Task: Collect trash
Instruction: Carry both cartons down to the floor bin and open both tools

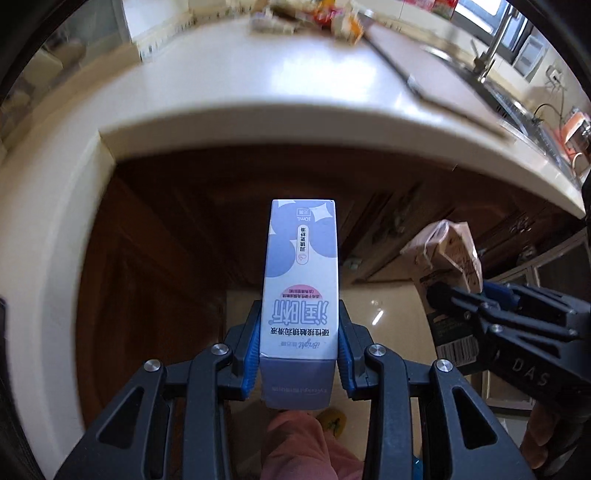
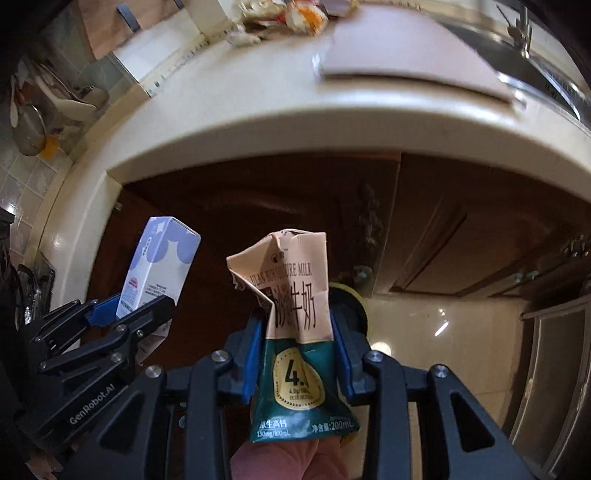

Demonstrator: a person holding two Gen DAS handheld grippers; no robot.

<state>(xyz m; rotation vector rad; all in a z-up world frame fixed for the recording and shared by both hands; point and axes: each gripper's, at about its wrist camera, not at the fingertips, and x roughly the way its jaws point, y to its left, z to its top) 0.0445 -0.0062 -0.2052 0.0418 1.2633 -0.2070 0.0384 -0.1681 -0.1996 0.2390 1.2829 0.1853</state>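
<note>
A small lavender-and-white eye-drop box (image 1: 300, 280) is clamped between the blue pads (image 1: 249, 356) of the left tool (image 1: 299, 350), standing lengthwise out of the jaws with its printed face toward the camera. In the right wrist view the same box (image 2: 159, 266) is seen tilted at the left, held up in front of the dark cabinet front. A crumpled milk carton (image 2: 295, 332), tan above and dark green below, is clamped between the blue pads (image 2: 251, 363) of the right tool (image 2: 297, 354); its top is crushed and twisted, and the print "200mL" can be read at its lower edge. From the left wrist view that carton (image 1: 448, 258) is seen at the right, gripped by the right tool (image 1: 458, 306).

Both pieces of trash are held in the air below the rim of the pale surface (image 1: 258, 92), in front of the brown wooden cabinet doors (image 1: 155, 240). A glossy tiled floor (image 2: 424, 325) is seen beneath. On the surface, far behind, a blurred heap of wrappers (image 2: 288, 16) is lying, with a flat pinkish board (image 1: 424, 70) beside it and a steel sink (image 1: 517, 107) with a faucet at the right. A pink sleeve (image 1: 299, 443) is seen below the left tool.
</note>
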